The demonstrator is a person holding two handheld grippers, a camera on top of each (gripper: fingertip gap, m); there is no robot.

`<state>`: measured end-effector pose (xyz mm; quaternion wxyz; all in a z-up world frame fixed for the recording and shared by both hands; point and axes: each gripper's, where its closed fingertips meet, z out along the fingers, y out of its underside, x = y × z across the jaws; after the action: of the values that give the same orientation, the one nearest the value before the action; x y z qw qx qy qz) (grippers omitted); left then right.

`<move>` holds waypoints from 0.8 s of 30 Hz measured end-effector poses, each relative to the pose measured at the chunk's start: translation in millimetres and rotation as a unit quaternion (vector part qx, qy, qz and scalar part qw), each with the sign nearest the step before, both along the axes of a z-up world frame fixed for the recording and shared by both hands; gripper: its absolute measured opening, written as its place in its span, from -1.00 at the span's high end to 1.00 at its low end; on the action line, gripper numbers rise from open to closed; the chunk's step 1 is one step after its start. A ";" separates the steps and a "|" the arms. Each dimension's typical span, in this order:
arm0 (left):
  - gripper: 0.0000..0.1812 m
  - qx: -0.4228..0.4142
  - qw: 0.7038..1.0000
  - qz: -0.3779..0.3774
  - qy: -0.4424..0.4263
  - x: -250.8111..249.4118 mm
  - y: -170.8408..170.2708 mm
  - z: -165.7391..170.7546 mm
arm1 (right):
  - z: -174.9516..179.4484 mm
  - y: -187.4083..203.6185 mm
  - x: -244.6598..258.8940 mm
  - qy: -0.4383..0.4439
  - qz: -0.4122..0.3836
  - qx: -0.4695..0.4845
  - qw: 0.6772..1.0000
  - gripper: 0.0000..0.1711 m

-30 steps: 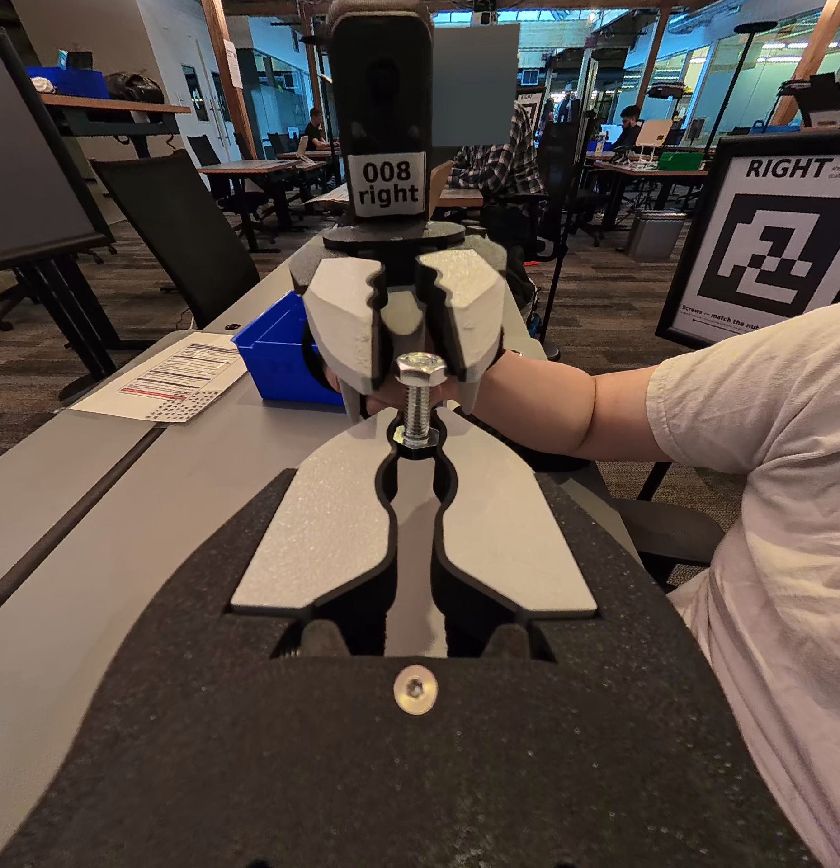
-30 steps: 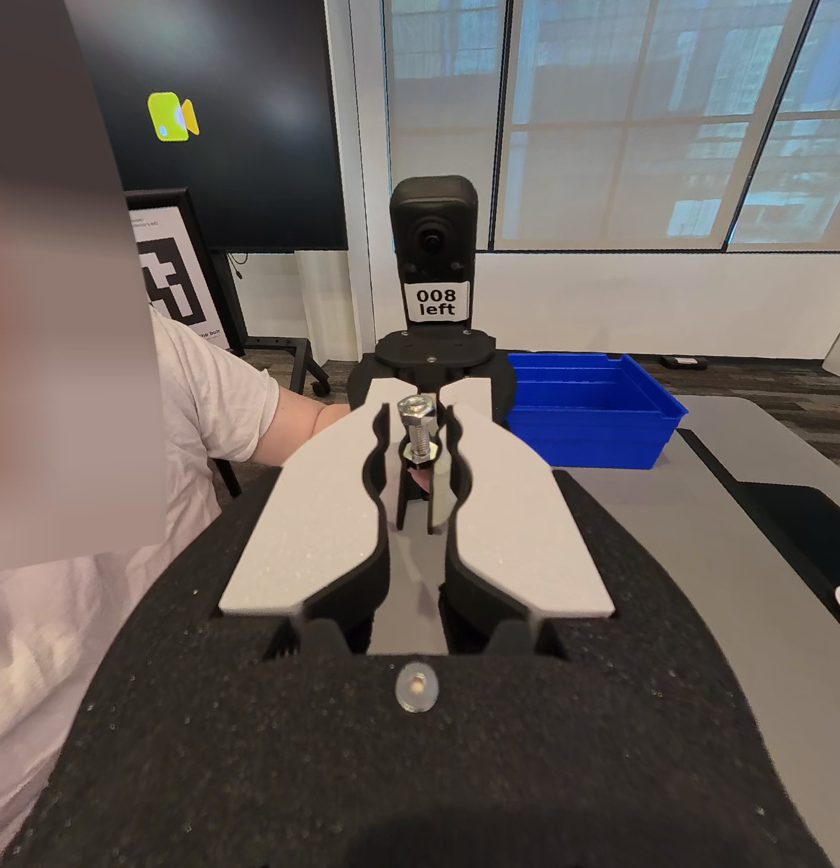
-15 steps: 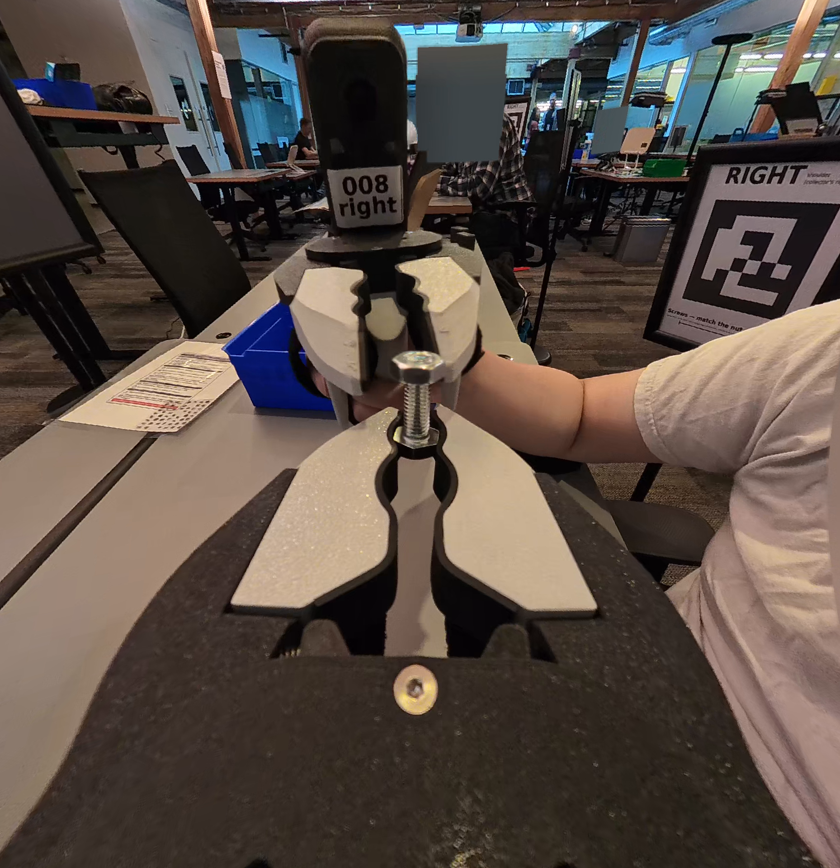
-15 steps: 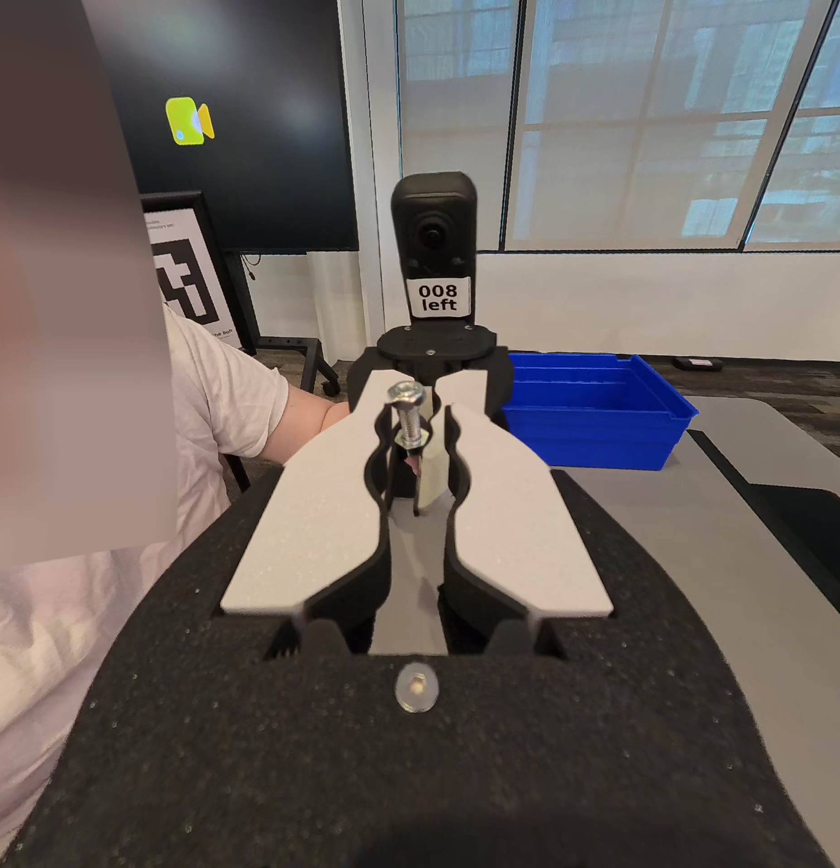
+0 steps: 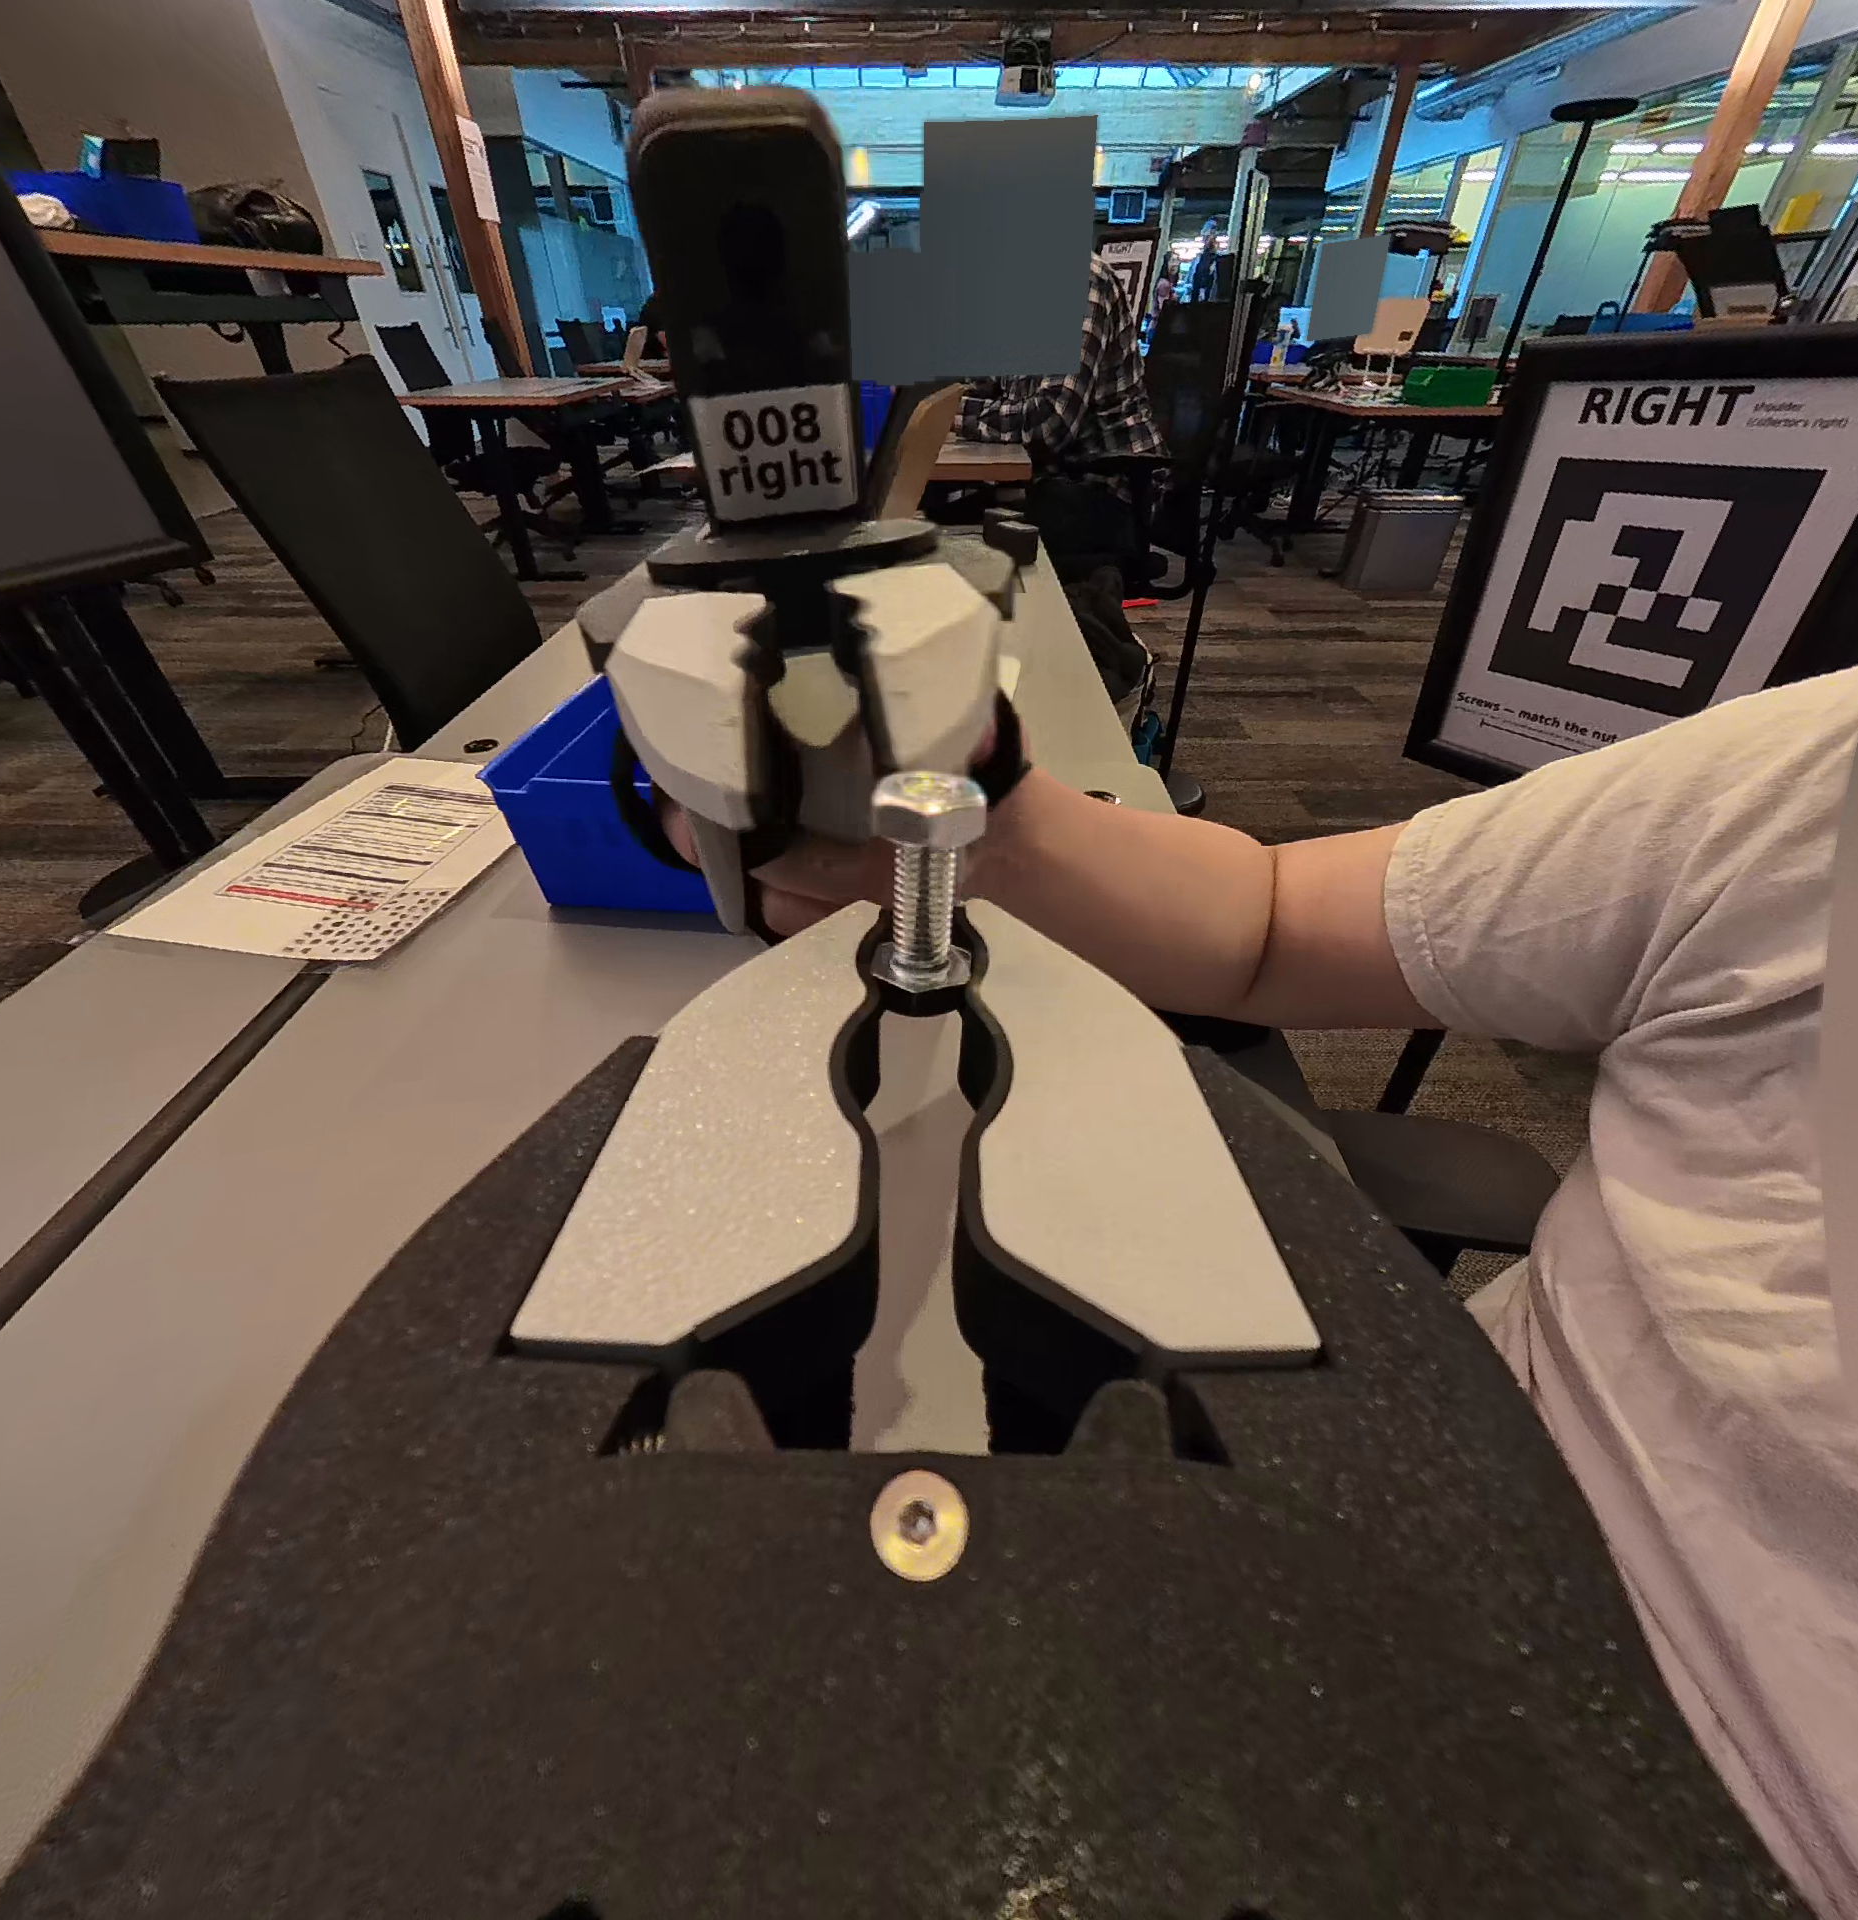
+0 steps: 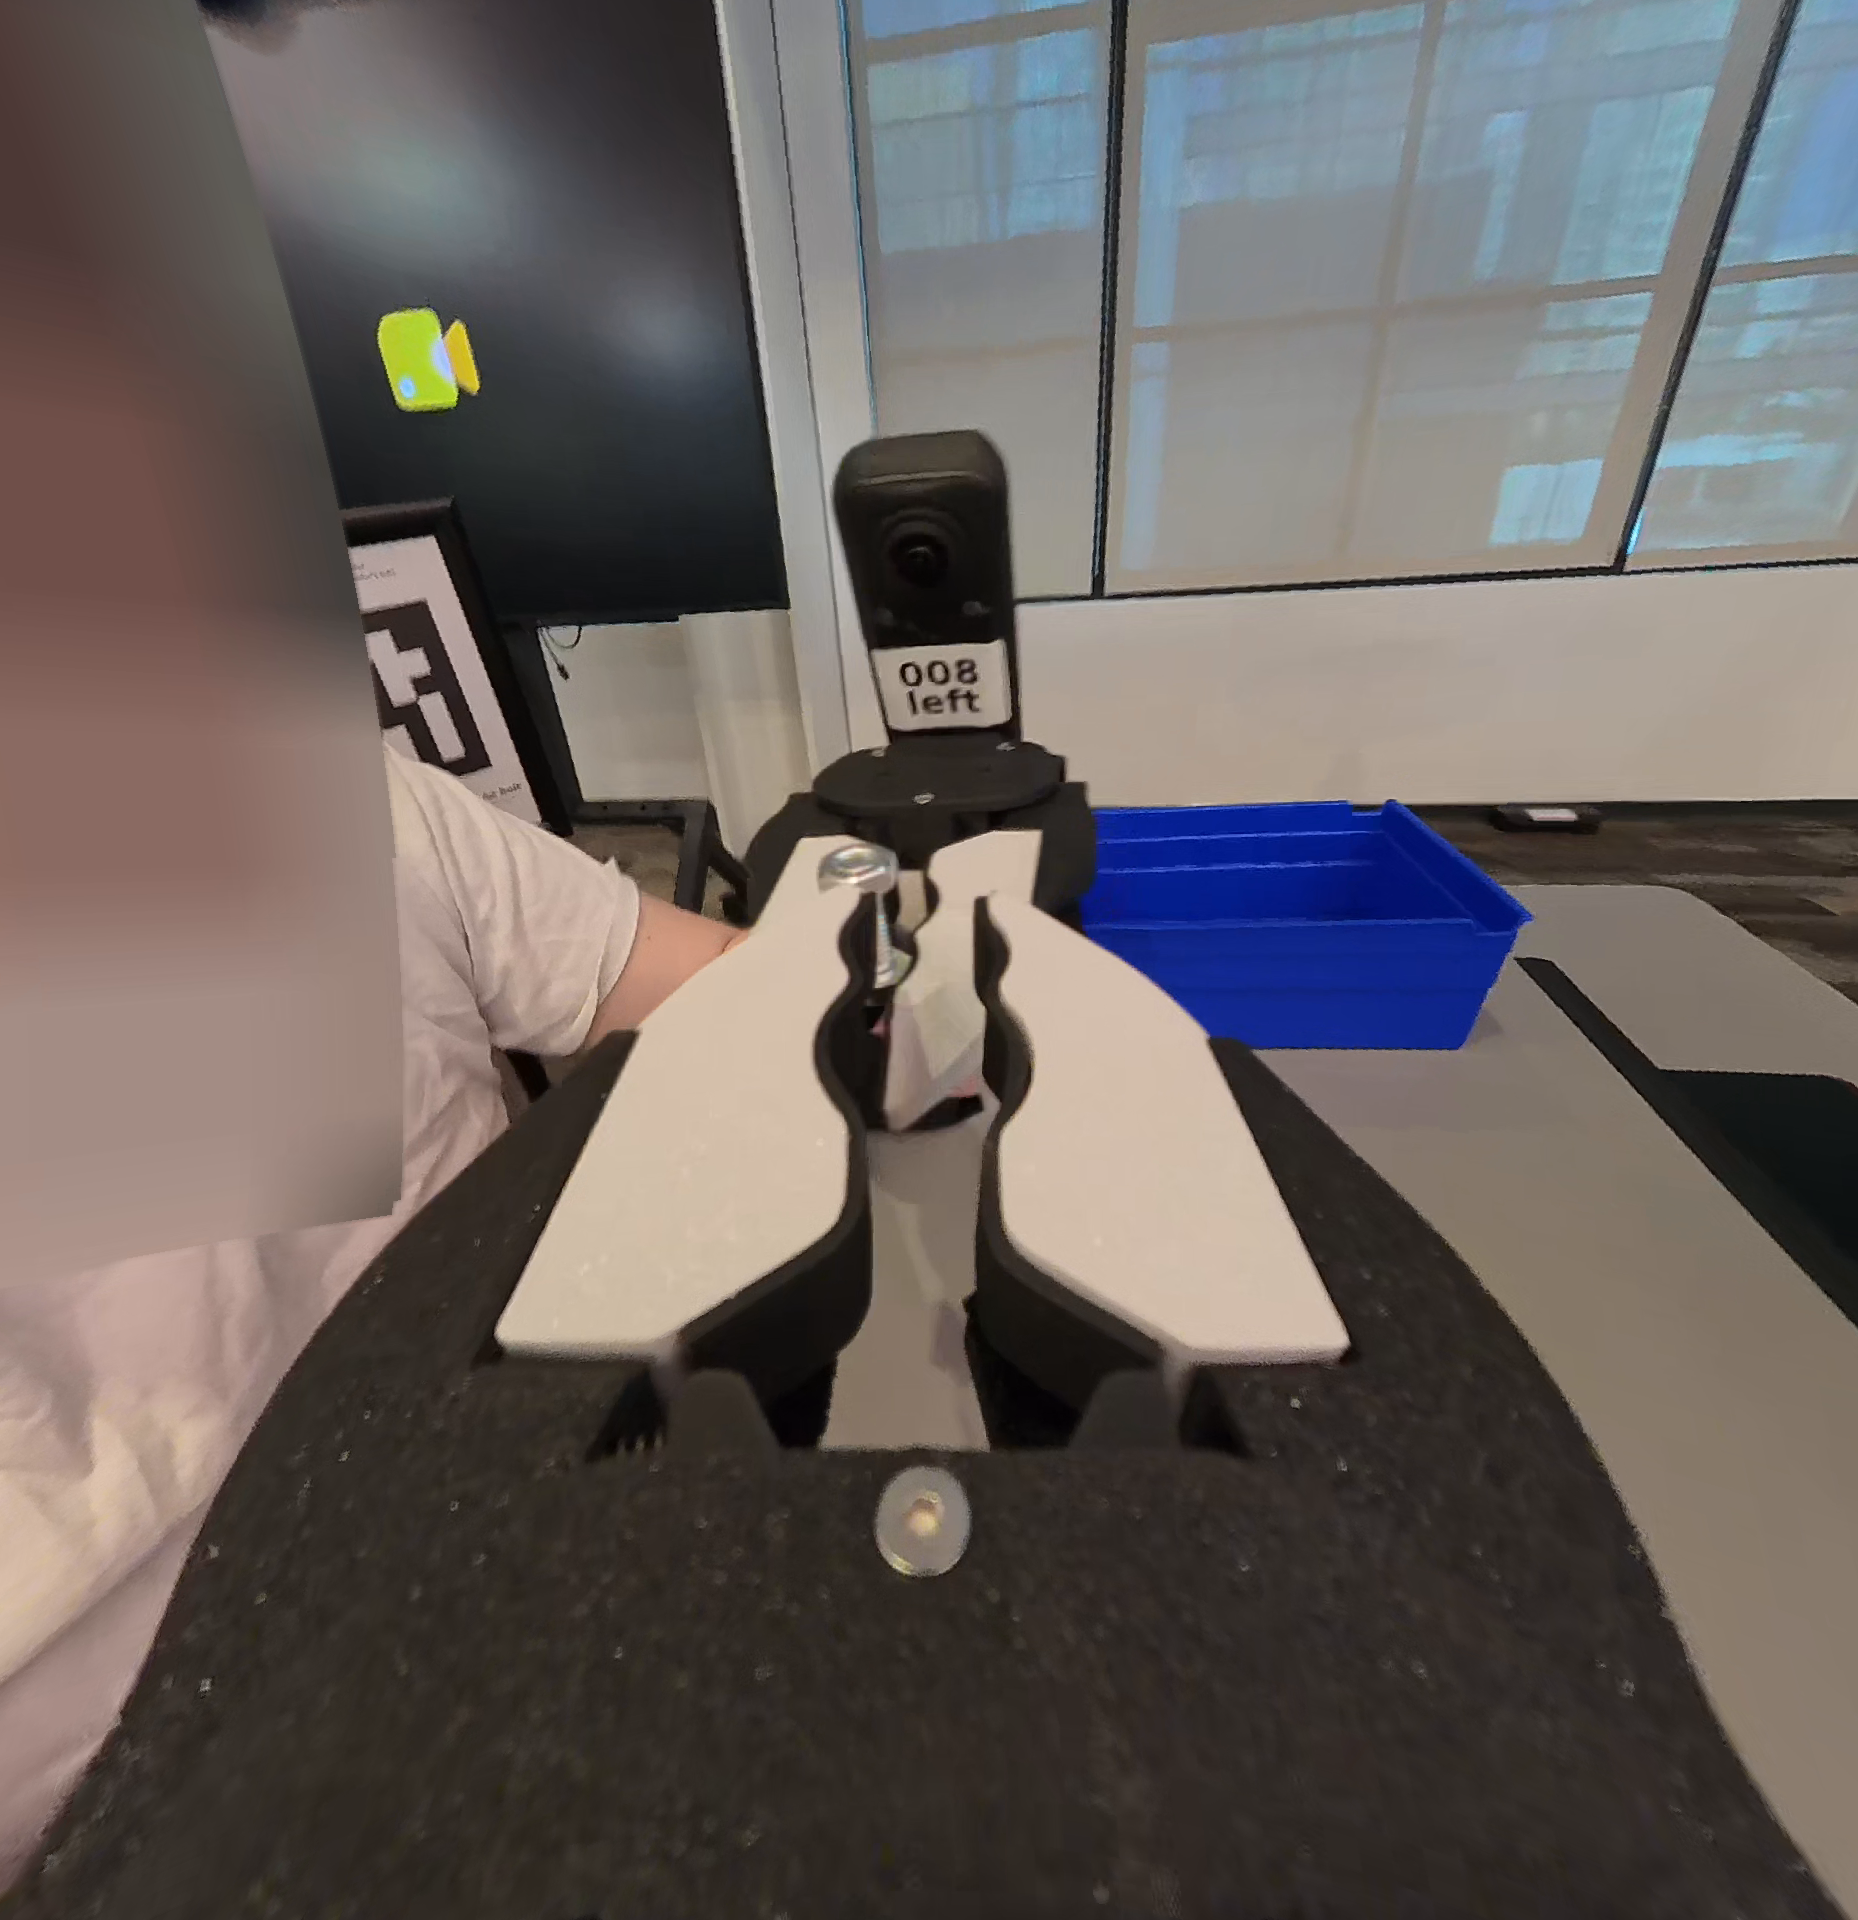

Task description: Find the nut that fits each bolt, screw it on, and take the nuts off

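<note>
Grey tabletop (image 5: pixel 281 1091) carries a printed sheet (image 5: pixel 353 862) at ten o'clock and a blue bin (image 5: pixel 582 821) beside it; at centre the left gripper (image 5: pixel 920 971) is clamped on a nut (image 5: pixel 920 966) threaded on an upright bolt (image 5: pixel 925 873); the right gripper (image 6: pixel 909 914), at twelve o'clock, stands parted, clear of the bolt

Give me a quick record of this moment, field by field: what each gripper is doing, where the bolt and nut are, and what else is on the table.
left gripper: shut on the nut
bolt: upright, head on top, threaded into the nut
right gripper: open, facing the left one, off the bolt
blue bin: on the table
printed sheet: flat beside the bin
</note>
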<state>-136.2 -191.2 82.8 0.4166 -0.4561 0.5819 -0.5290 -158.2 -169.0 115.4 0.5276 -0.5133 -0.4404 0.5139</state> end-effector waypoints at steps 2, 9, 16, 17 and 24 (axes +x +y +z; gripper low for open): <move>0.90 0.001 1.000 0.004 -0.001 -0.3 1.5 0.5 | 3.0 1.6 3.8 0.016 0.004 -0.011 1.000 0.82; 0.90 -0.002 1.000 0.001 0.003 1.0 0.8 -1.9 | -4.9 -10.5 -14.9 -0.024 0.010 0.021 0.999 0.74; 0.90 0.002 1.000 0.005 -0.001 -1.1 1.6 1.1 | 2.9 0.8 2.3 0.015 0.003 -0.006 1.000 0.78; 0.90 0.001 1.000 0.004 0.000 -0.9 1.4 0.8 | 3.0 -1.9 0.8 0.013 0.009 -0.003 1.000 0.78; 0.90 0.002 1.000 -0.001 0.002 0.6 -1.1 -1.0 | -1.5 -8.3 -10.4 -0.012 0.007 0.020 1.000 0.74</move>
<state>-135.6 -192.2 81.8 0.4160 -0.4560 0.5843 -0.5269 -168.6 -177.3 114.0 0.5292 -0.5057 -0.4606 0.5020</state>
